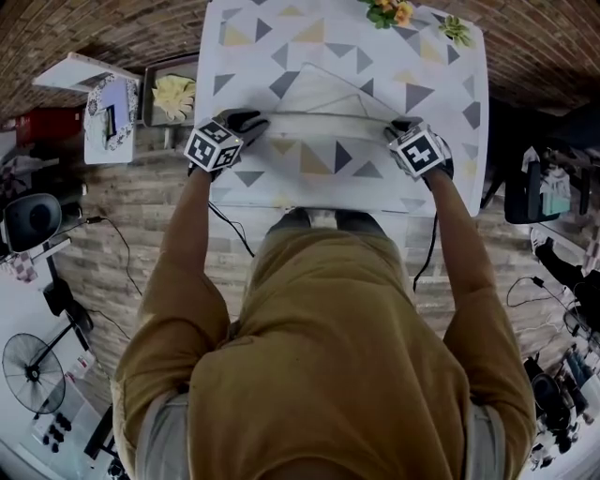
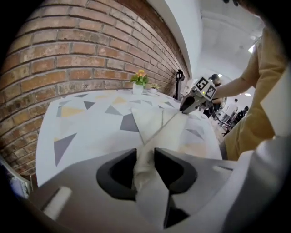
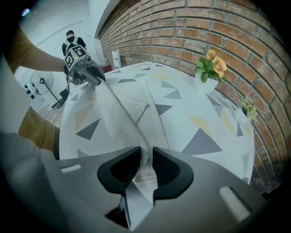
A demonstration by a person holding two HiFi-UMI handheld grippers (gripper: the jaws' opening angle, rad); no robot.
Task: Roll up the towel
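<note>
A thin white towel (image 1: 323, 94) lies on the table with the triangle-patterned cloth (image 1: 441, 84), its near edge folded over into a narrow band (image 1: 328, 114). My left gripper (image 1: 246, 122) is shut on the band's left end, and the cloth bunches between its pads (image 2: 144, 166). At the right end my right gripper (image 1: 405, 127) is shut on the towel (image 3: 145, 160). The fold stretches straight between the two grippers (image 2: 168, 129). In the left gripper view the other gripper (image 2: 191, 102) shows at the far end of the fold.
Yellow flowers in a white pot (image 1: 390, 11) and a small green plant (image 1: 457, 30) stand at the table's far edge. A tray with a yellow cloth (image 1: 172, 94) sits left of the table. A brick wall (image 3: 236, 32) runs behind the table.
</note>
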